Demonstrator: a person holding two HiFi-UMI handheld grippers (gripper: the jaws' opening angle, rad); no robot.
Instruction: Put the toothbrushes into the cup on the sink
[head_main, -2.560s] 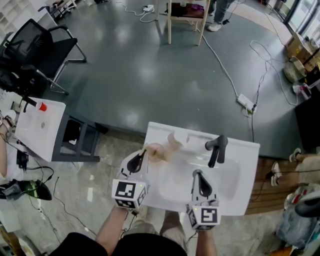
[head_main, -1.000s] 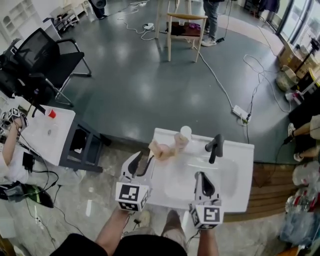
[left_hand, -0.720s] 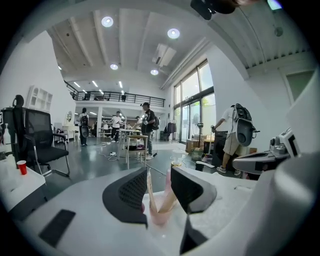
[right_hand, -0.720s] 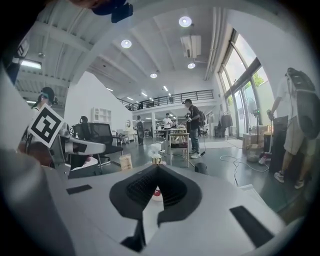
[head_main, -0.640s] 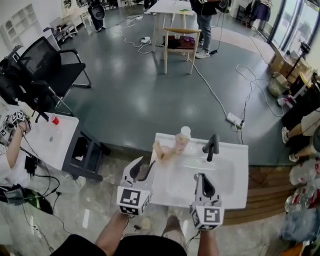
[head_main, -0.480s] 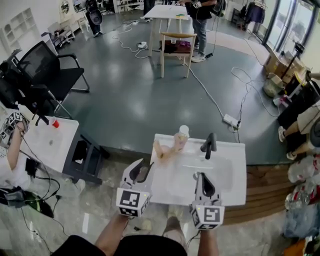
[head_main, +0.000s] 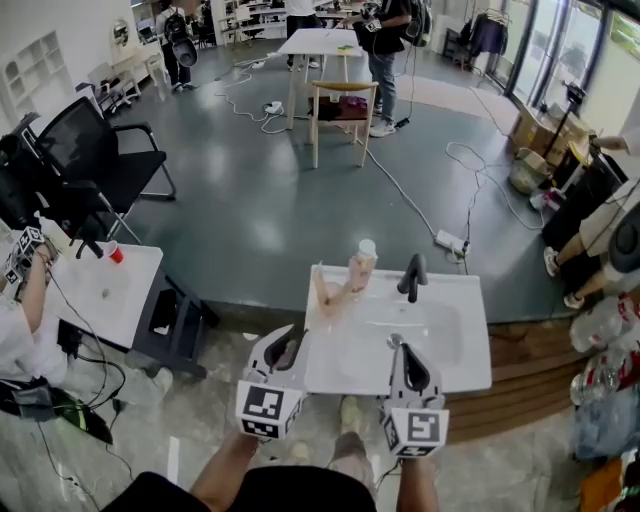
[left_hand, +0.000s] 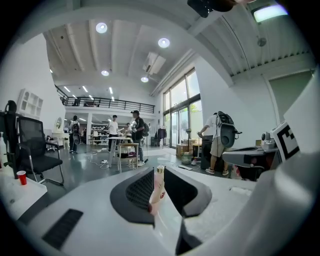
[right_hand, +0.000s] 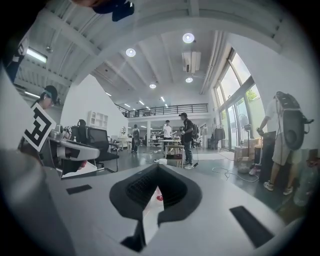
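Observation:
A pinkish cup (head_main: 360, 272) with a pale round top stands at the back left of the white sink (head_main: 455, 355), and a lower pink thing (head_main: 330, 300) lies beside it. The cup is small and blurred, so its contents cannot be made out. My left gripper (head_main: 285, 345) hovers at the sink's front left edge, well short of the cup. Its jaws have just been closing and still stand apart with nothing between them. In the left gripper view (left_hand: 159, 172) the cup (left_hand: 158, 182) shows far off through the gap. My right gripper (head_main: 405, 365) (right_hand: 158, 170) is shut and empty over the front rim.
A black faucet (head_main: 412, 275) rises at the sink's back edge. A small white table (head_main: 100, 290) with a red cup and a black office chair (head_main: 80, 160) stand to the left. A wooden chair (head_main: 338, 115), floor cables and several people are further off.
Both grippers have drawn back from the cup to the sink's front edge and risen. The left jaws have narrowed. The cup and pink thing stay at the back left.

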